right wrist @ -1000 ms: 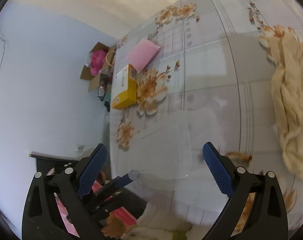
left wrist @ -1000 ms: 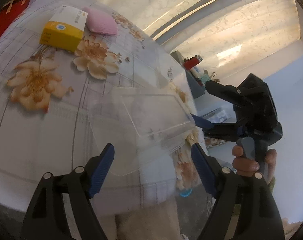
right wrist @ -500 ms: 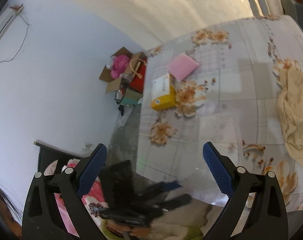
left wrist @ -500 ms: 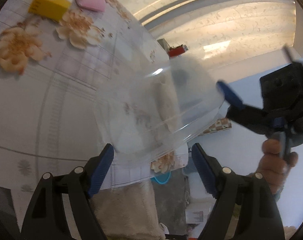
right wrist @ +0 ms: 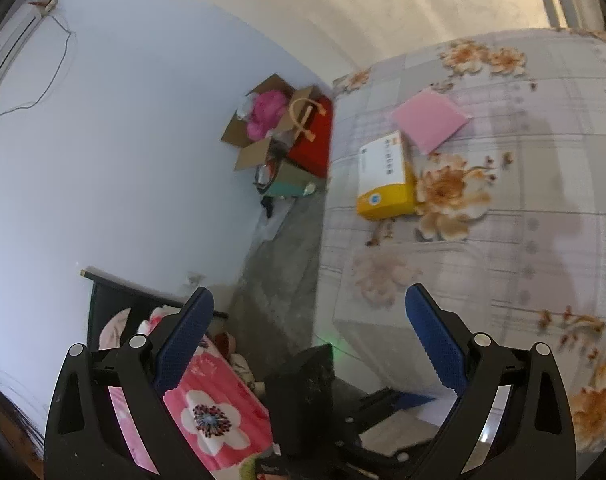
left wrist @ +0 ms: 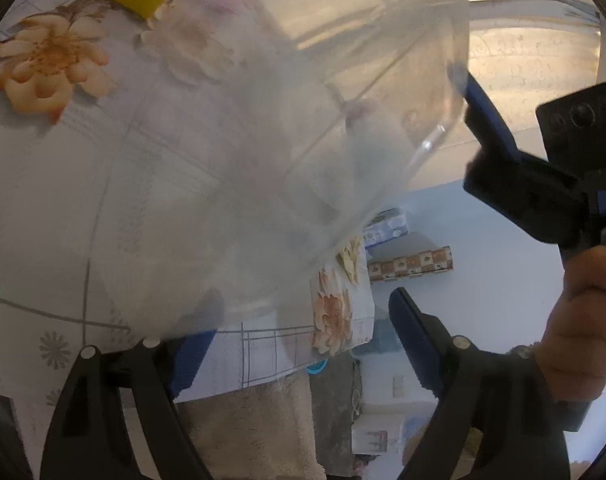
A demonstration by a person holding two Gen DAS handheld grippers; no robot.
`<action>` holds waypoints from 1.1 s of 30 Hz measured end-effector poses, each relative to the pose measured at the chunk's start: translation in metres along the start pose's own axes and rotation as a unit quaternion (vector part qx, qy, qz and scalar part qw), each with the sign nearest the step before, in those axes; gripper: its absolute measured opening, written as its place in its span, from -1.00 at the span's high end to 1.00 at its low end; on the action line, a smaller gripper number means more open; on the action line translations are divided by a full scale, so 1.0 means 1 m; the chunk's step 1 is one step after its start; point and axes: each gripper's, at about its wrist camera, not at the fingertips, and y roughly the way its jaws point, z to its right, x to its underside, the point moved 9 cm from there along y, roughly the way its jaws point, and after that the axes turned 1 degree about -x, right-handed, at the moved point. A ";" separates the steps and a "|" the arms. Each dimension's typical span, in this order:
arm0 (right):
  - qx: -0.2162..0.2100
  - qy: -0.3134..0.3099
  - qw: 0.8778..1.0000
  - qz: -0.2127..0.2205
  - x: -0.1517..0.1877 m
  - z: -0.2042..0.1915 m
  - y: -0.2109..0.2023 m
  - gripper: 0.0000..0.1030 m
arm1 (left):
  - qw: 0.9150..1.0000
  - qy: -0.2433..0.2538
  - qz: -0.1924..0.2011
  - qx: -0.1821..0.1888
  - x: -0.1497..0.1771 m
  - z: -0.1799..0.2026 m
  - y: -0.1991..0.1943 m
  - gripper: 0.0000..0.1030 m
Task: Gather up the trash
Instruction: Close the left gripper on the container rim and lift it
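A clear plastic food container [left wrist: 303, 128] is lifted and tilted above the flowered table [left wrist: 43, 200], filling most of the left wrist view. It also shows faintly in the right wrist view [right wrist: 403, 292]. My left gripper [left wrist: 303, 340] is open beneath it; its left finger [left wrist: 191, 352] sits under the container's lower edge. The right gripper appears in the left wrist view with a finger [left wrist: 475, 96] at the container's far rim. In its own view my right gripper [right wrist: 309, 320] stands wide open with nothing between its pads.
A yellow box [right wrist: 385, 178] and a pink pad [right wrist: 431, 120] lie on the table. A beige towel [left wrist: 247, 432] hangs at the table's near edge. Cardboard boxes and a red bag [right wrist: 287, 132] stand on the floor. A pink flowered pack [right wrist: 207, 404] is below.
The clear container has been lifted off the table and tilted up toward my left camera. My right gripper has risen and swung back, away from the table.
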 end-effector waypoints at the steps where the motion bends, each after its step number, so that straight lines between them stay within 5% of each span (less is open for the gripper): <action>1: 0.000 -0.001 1.000 -0.003 -0.001 -0.002 0.004 -0.81 | 1.000 0.000 0.001 0.001 0.000 0.000 0.000 -0.60; 22: 0.016 -0.007 1.000 0.013 0.017 0.011 -0.033 -0.81 | 0.999 0.031 0.020 -0.035 -0.004 0.002 0.004 -0.64; 33: -0.019 0.103 0.993 0.053 0.040 0.085 -0.078 -0.81 | 0.996 0.052 0.032 -0.061 -0.006 0.004 -0.003 -0.72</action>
